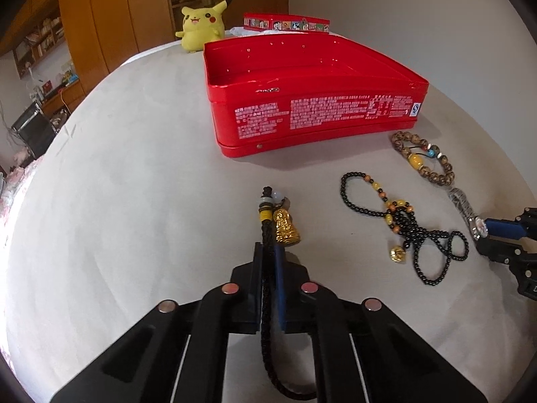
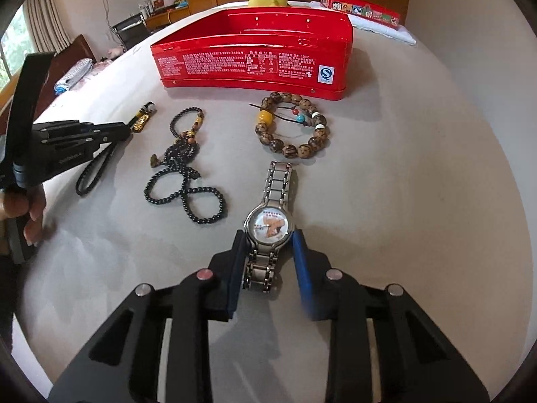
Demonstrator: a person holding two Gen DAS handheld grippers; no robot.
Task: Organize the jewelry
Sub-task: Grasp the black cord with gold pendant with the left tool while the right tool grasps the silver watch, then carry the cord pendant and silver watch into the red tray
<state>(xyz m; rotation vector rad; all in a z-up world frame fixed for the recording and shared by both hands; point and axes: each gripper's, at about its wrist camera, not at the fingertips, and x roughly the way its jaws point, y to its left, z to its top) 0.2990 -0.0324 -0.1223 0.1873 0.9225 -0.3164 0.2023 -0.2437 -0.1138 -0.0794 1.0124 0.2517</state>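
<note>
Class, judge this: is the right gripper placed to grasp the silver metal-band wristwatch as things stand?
Probably yes. The right gripper is open, with a finger on each side of the silver metal-band wristwatch, which lies flat on the grey cloth-covered table. Nothing sits between fingers and watch.

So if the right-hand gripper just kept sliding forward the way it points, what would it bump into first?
The right gripper already straddles the watch, jaws open, so that comes first. Beyond it lies the brown bead bracelet, then probably the red tin, though depth is hard to judge.
</note>
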